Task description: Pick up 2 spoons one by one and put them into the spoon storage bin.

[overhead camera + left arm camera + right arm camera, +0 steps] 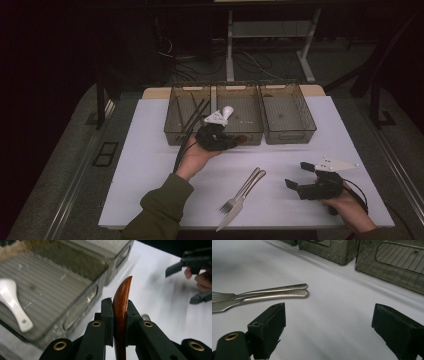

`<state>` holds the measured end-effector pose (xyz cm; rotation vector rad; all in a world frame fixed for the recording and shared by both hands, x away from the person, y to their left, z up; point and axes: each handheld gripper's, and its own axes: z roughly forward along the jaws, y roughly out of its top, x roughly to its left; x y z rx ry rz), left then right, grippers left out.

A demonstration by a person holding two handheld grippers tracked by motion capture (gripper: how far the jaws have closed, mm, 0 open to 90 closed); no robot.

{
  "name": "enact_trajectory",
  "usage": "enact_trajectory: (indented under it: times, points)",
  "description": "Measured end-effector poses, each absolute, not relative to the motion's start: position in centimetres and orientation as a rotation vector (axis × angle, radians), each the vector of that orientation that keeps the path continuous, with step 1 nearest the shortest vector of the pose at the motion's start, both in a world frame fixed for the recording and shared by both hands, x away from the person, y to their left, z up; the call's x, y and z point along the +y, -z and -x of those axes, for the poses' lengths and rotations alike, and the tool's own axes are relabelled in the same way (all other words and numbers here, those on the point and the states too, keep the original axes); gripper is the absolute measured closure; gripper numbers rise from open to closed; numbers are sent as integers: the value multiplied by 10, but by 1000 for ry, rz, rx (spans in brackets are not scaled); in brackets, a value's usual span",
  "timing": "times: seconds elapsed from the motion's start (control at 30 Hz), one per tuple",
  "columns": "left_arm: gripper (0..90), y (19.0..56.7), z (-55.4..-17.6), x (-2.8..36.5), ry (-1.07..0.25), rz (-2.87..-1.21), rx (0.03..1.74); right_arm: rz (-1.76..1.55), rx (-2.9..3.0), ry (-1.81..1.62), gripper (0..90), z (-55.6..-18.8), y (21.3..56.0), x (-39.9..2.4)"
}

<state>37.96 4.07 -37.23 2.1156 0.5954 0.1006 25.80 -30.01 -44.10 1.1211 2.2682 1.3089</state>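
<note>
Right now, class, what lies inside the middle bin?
A white spoon lies on the middle bin's ribbed floor. From above, the left claw, shut on a brown wooden piece, covers part of that bin.

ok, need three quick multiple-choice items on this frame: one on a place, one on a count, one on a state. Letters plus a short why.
1. Where does the white ceramic spoon lie?
A. inside a grey see-through plastic bin
B. on the white table beside the fork
C. in the right gripper

2. How many grey plastic bins stand in the row at the far side of the white table?
A. two
B. three
C. five

3. What is the left gripper doing?
A. open over the knife
B. shut on nothing
C. shut on a reddish-brown wooden utensil

Answers:
1 A, the left gripper view shows it on the bin's ribbed floor.
2 B, the high view shows three side by side.
3 C, both pads press the wood.
</note>
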Motion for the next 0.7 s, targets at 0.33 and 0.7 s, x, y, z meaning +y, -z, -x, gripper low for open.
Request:
enact_trajectory:
  times: [0.33,0.7]
  points:
    - [801,347,-407,27,-155,-2082,601,-1120,2268,-1315,116,-258,441,-300]
    - [801,324,-441,5,-230,-2056,603,-1127,2267,-1325,116,-258,440,-300]
